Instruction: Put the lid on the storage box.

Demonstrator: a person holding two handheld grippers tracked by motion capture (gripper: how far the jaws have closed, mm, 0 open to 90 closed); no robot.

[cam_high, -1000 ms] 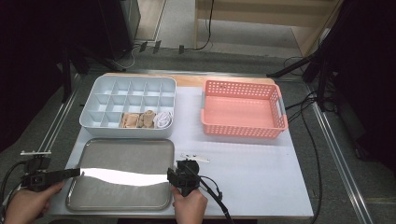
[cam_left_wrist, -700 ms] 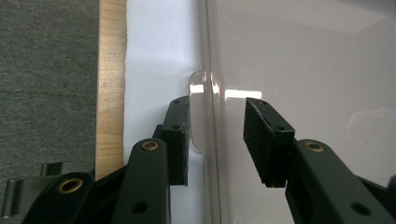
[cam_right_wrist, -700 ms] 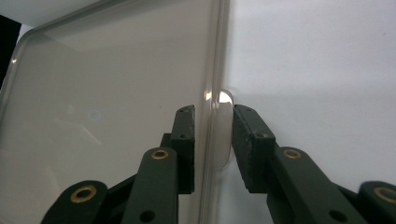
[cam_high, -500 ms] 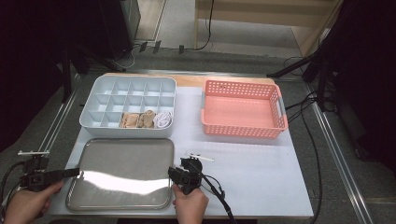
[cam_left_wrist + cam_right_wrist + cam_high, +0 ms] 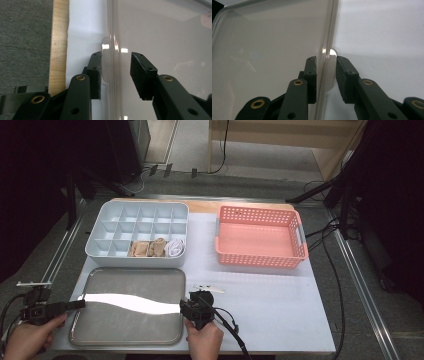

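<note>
Closing both grippers on the clear lid (image 5: pixel 127 307), which is lying on the counter (image 5: pixel 280 315) below the compartment box (image 5: pixel 137 234): right gripper (image 5: pixel 326 65) narrowing around its right tab, left gripper (image 5: pixel 116 68) straddling its left rim, neither pinching yet.

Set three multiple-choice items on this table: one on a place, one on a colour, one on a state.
1. The basket stands: A left of the divided box; B right of it; C inside it.
2. The divided box is: A red; B light blue; C black.
3. The basket is: A empty; B full; C tipped over.

Answers:
1 B, in the high view it sits to the box's right.
2 B, its walls are pale blue.
3 A, its bare floor shows.
</note>
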